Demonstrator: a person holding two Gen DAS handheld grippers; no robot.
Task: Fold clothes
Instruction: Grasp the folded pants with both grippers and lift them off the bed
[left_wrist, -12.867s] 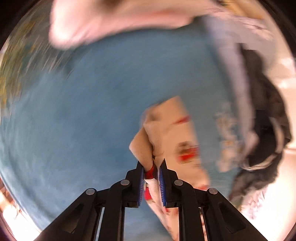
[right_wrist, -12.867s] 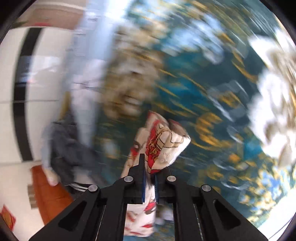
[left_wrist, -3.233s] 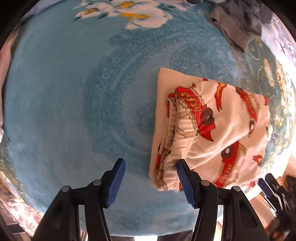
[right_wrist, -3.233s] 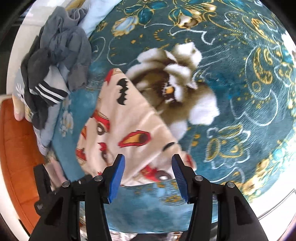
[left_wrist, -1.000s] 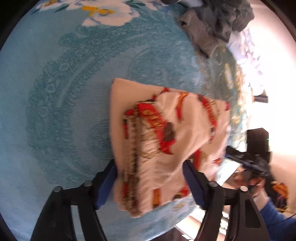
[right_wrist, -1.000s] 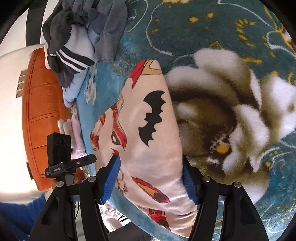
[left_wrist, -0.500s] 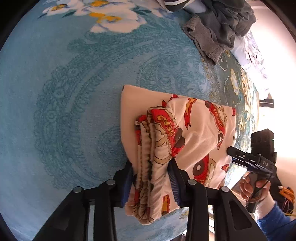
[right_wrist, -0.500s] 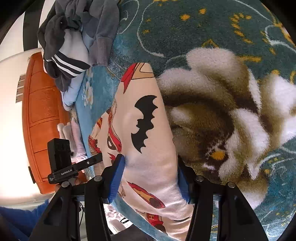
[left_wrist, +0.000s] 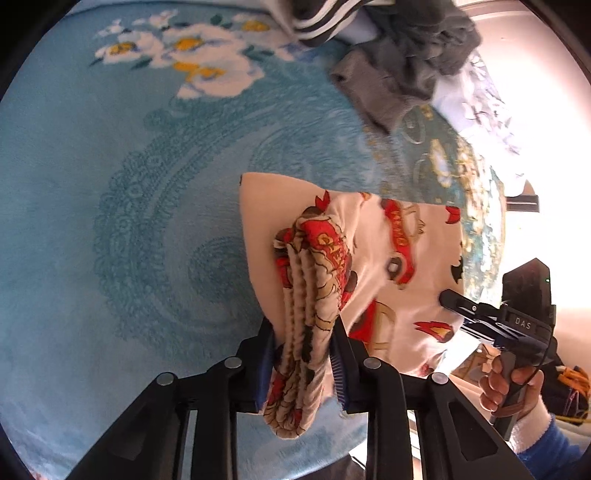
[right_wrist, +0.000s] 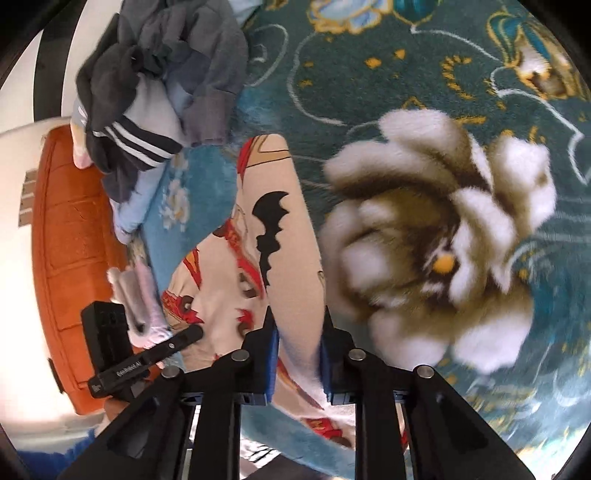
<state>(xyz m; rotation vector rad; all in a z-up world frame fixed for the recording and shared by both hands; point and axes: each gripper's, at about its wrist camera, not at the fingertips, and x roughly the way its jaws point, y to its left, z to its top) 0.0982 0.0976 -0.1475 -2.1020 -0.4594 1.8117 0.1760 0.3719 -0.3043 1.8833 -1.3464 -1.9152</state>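
A folded cream garment with red car and black bat prints (left_wrist: 399, 266) lies on a blue floral blanket (left_wrist: 110, 221). My left gripper (left_wrist: 303, 332) is shut on its thick folded edge, the layered cloth bunched between the blue pads. My right gripper (right_wrist: 297, 325) is shut on the garment's opposite edge (right_wrist: 273, 229). Each gripper shows in the other's view: the right one (left_wrist: 480, 314) at the garment's right side, the left one (right_wrist: 147, 358) at lower left.
A heap of grey and striped clothes (left_wrist: 399, 55) lies at the blanket's far end, also in the right wrist view (right_wrist: 159, 81). An orange wooden cabinet (right_wrist: 66, 240) stands beside the bed. A large white and brown flower pattern (right_wrist: 436, 236) covers the dark teal blanket.
Both grippers have closed from wide open onto opposite edges of the folded garment. The garment's edge now bunches up between the left pads.
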